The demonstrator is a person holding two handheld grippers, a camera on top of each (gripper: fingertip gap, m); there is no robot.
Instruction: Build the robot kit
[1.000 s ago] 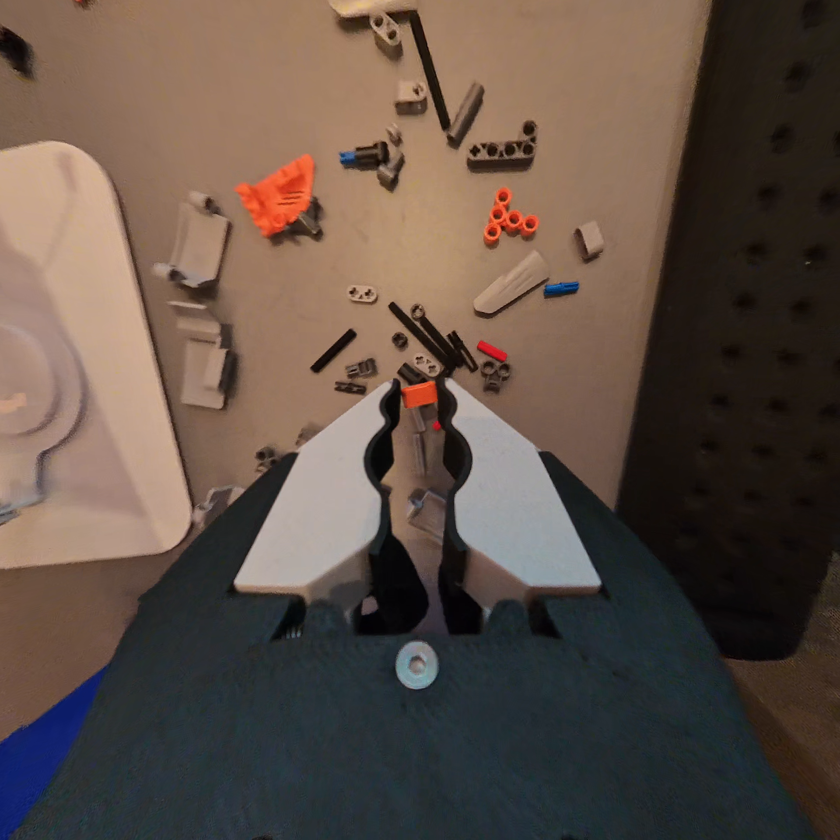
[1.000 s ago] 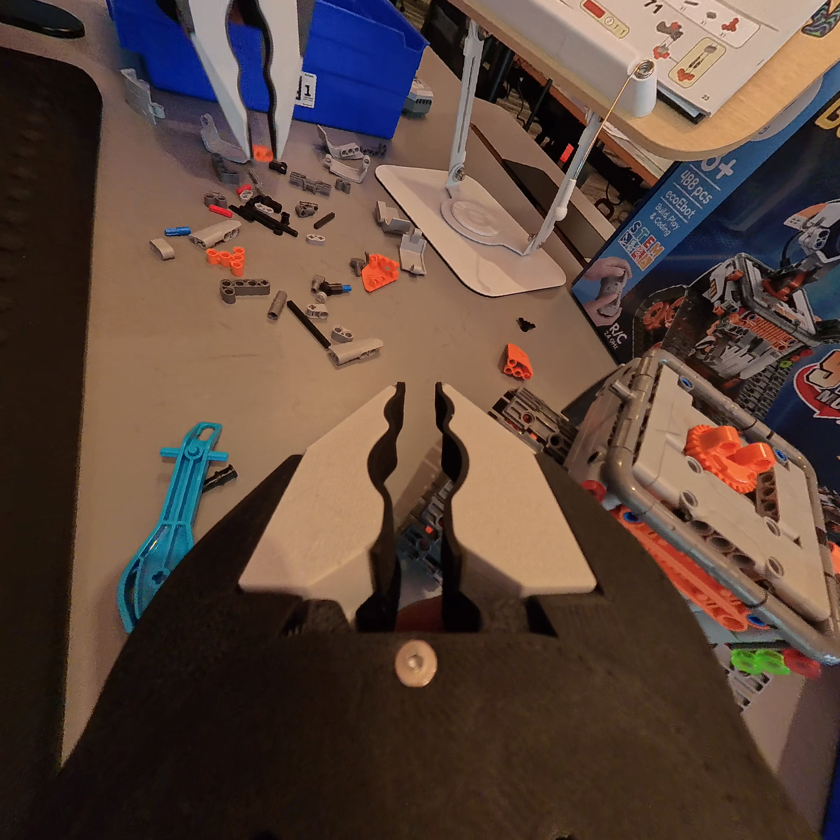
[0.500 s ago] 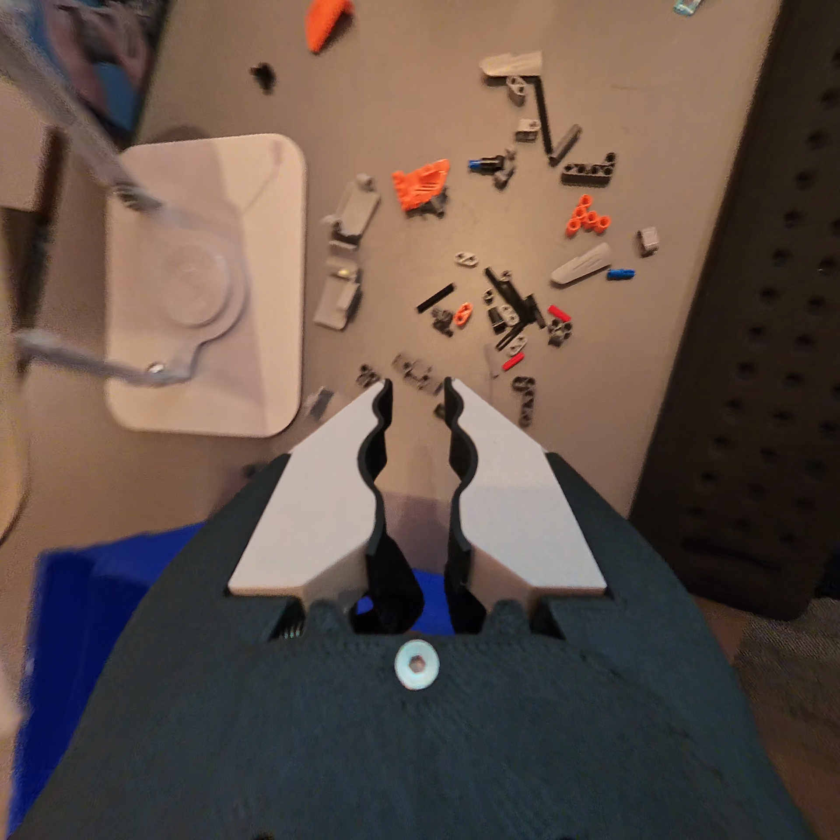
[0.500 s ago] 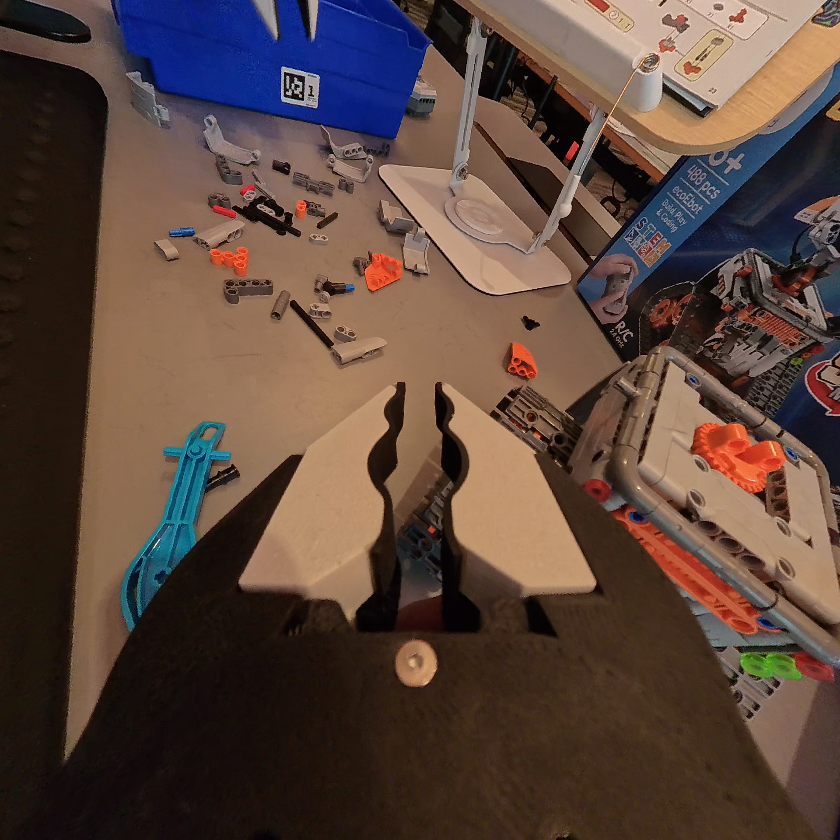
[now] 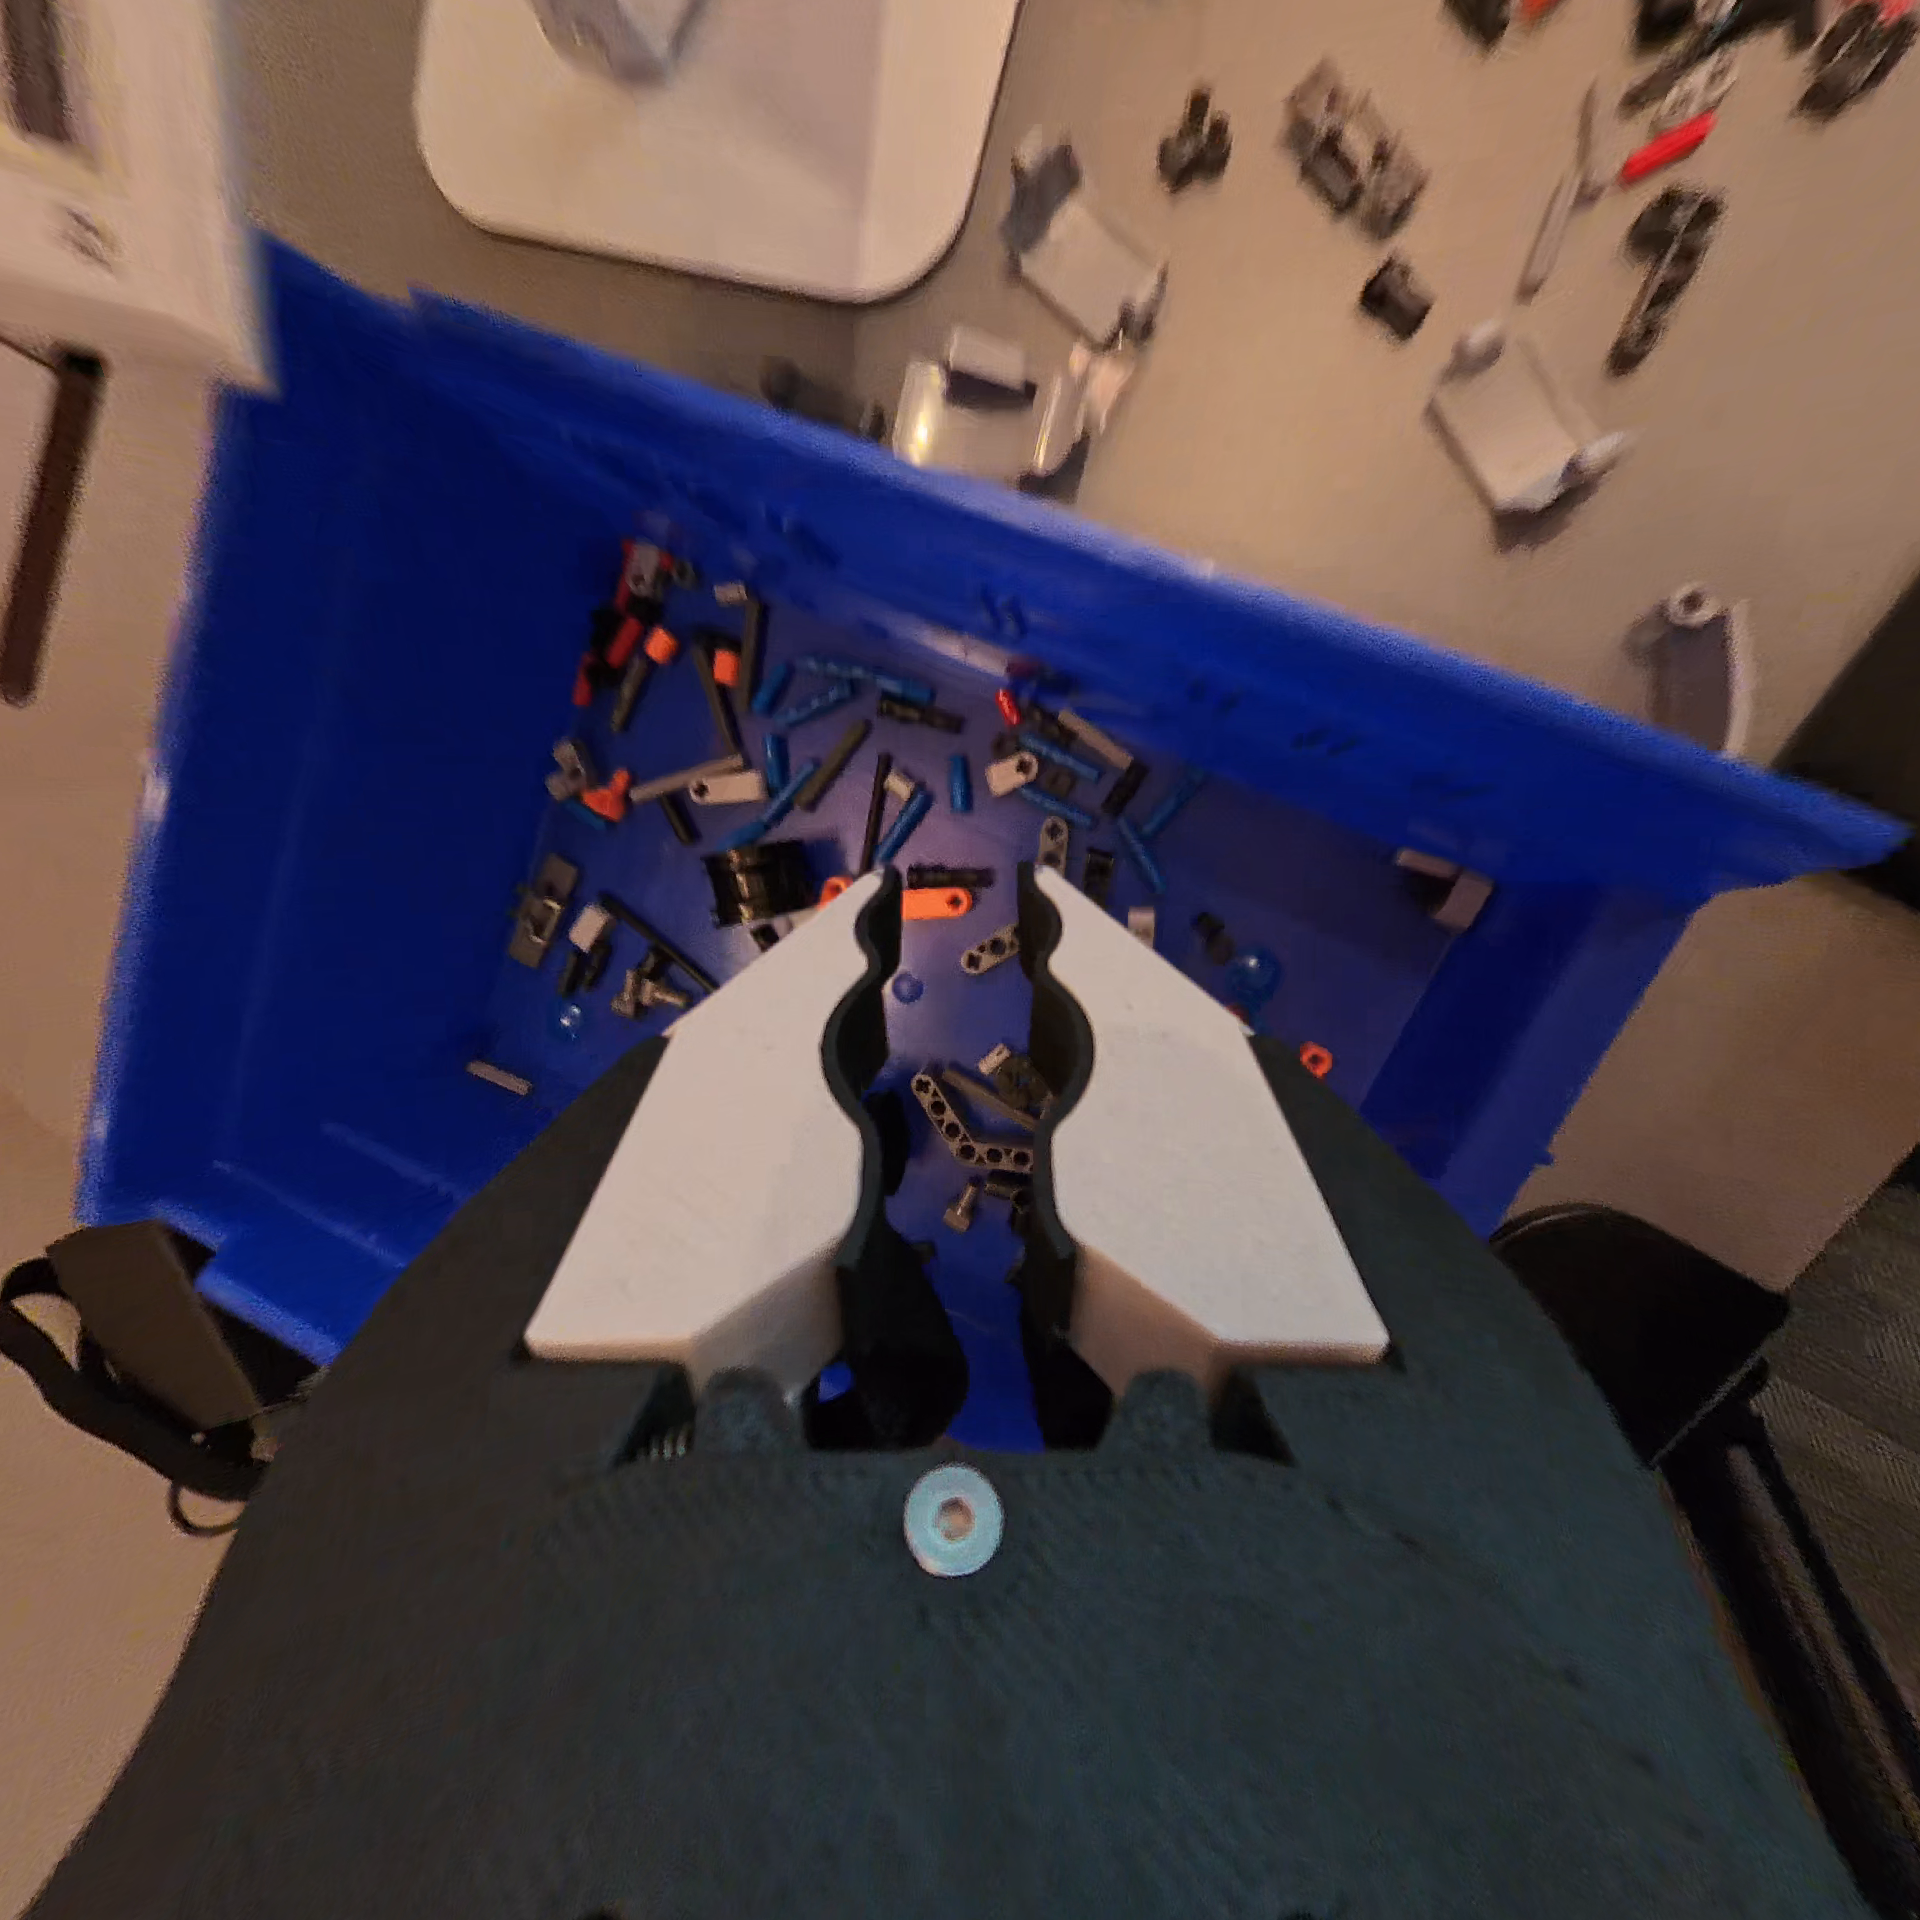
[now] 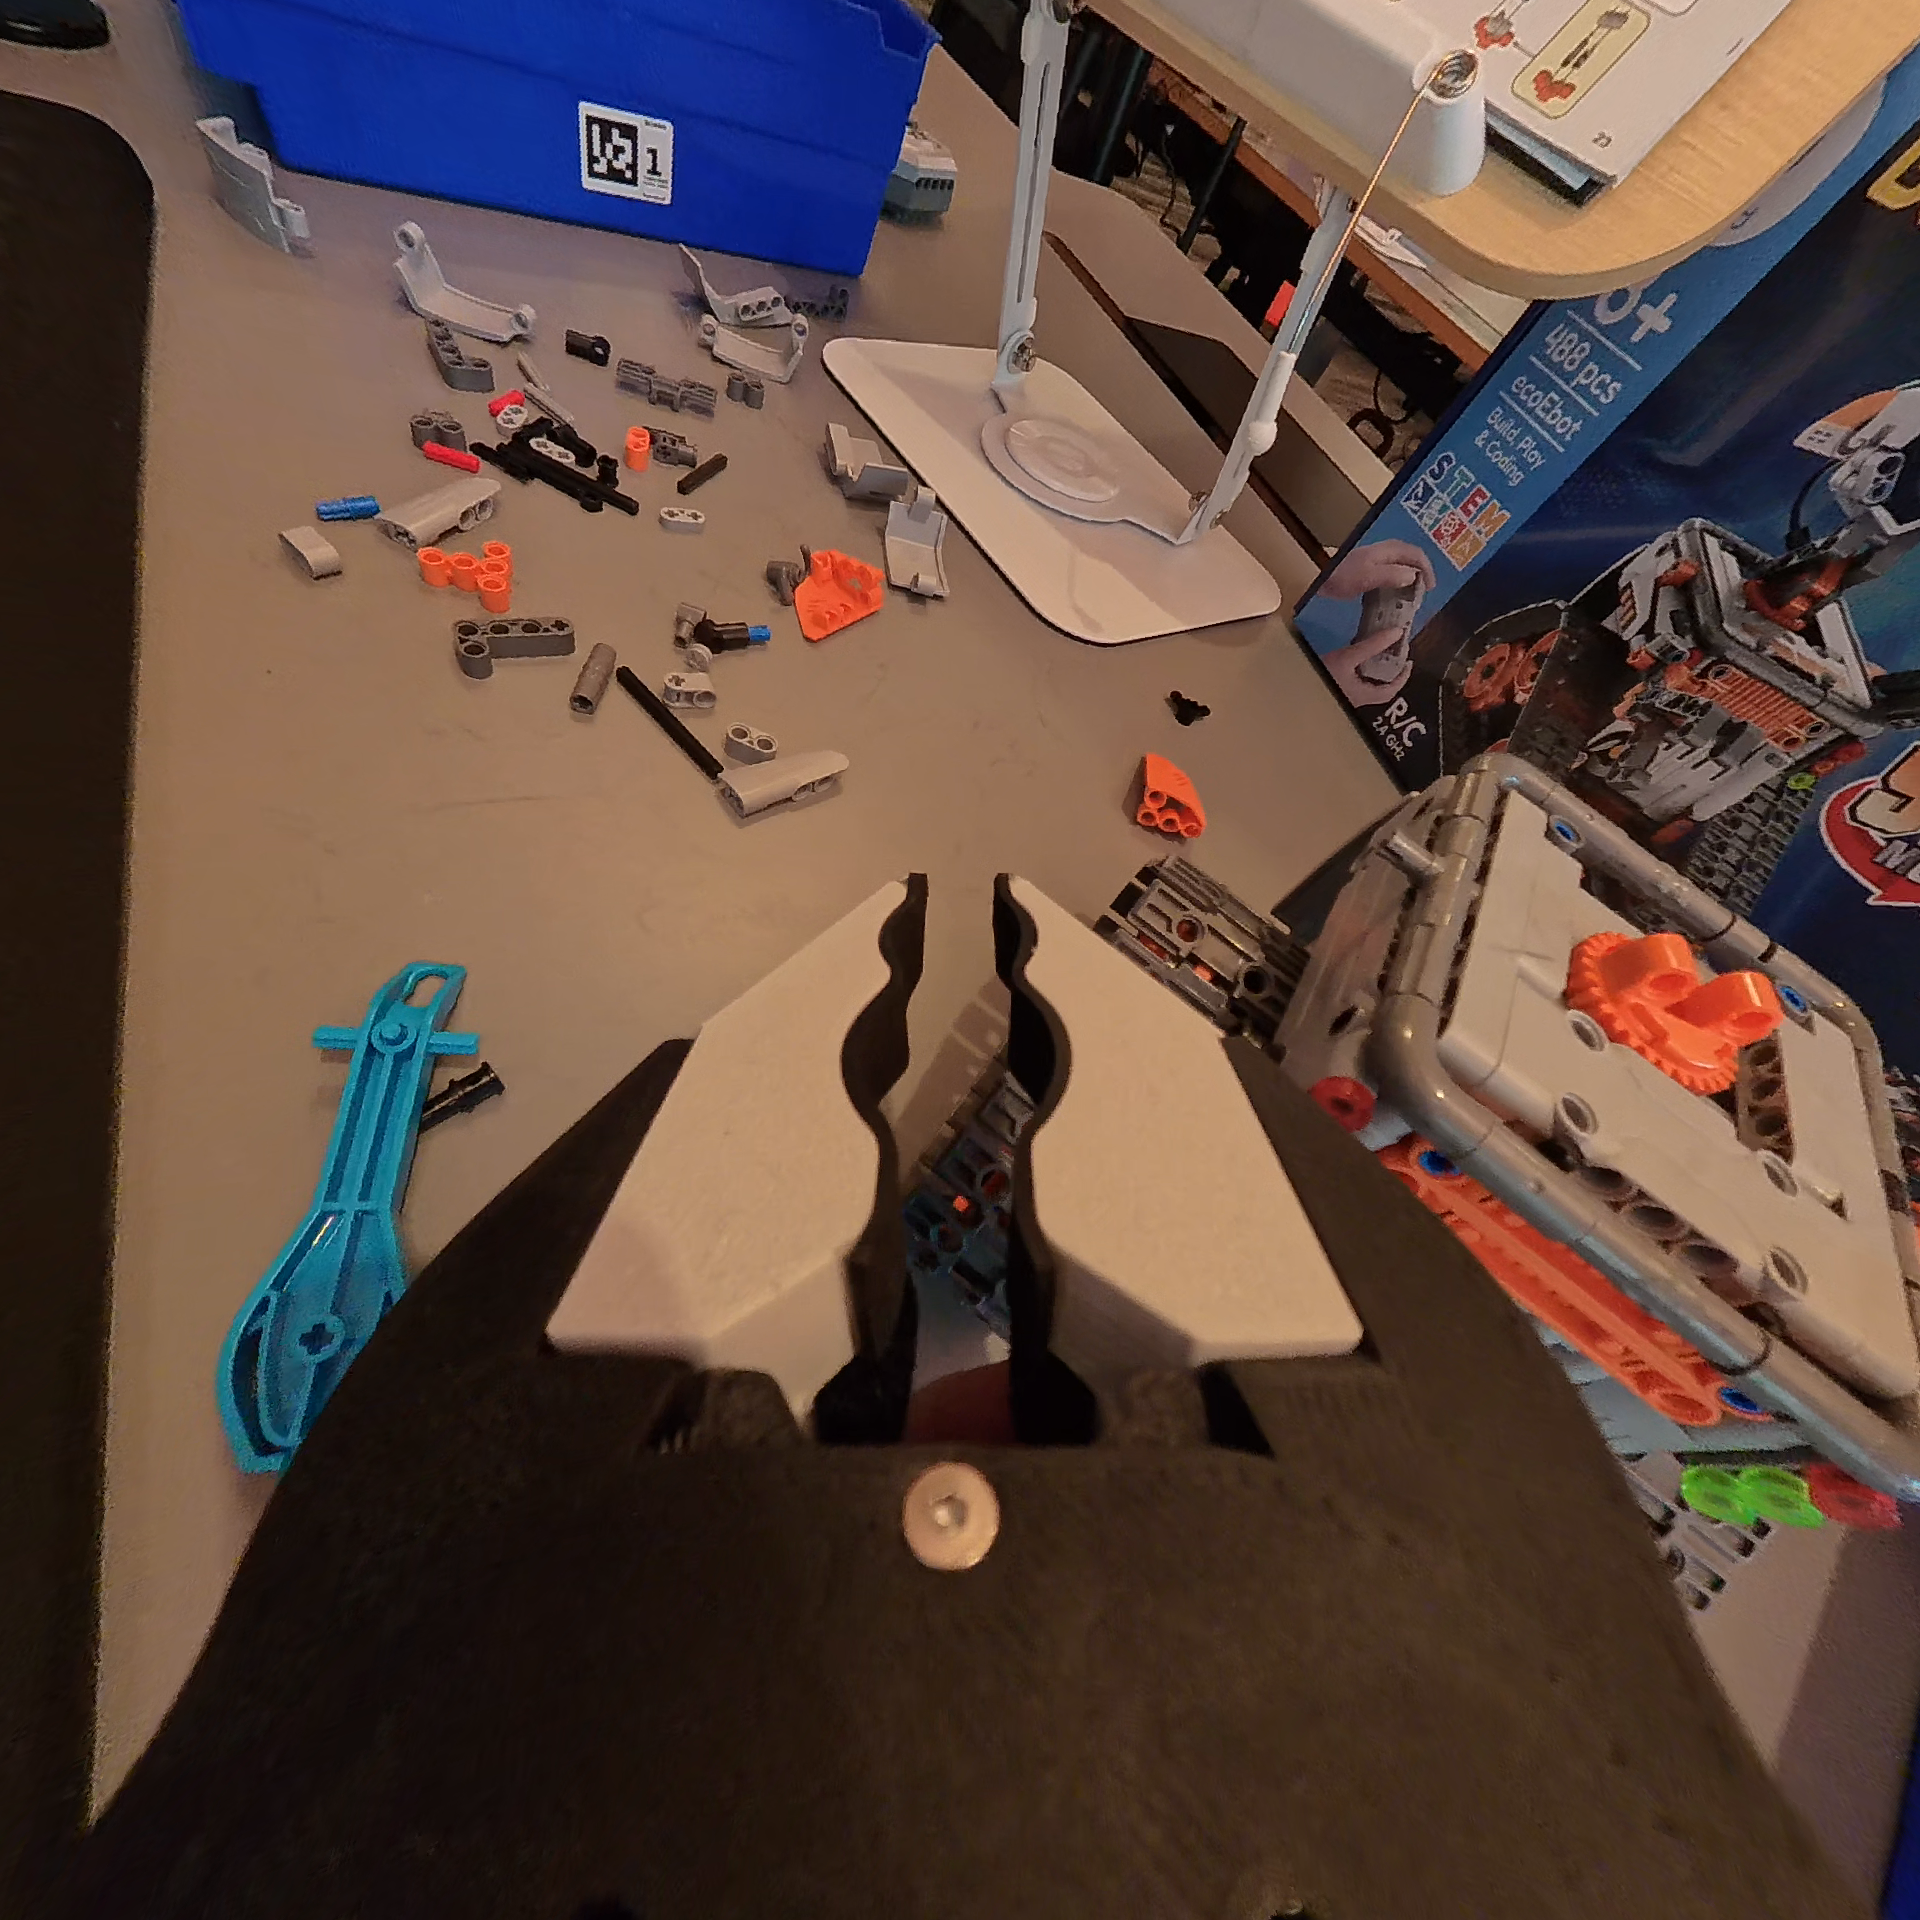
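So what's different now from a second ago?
The left gripper let go of a small orange piece it had pinched among the loose parts on the table, then swung away until it hangs open over the blue bin. It no longer shows in the right wrist view. The right gripper stayed put, open beside the half-built model.

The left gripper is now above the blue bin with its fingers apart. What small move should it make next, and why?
Probably lower the left gripper straight down a little toward the orange flat piece, which lies on the floor of the blue bin just between the fingertips. The jaws are open and hold nothing. The picture is blurred, so let the motion settle first.
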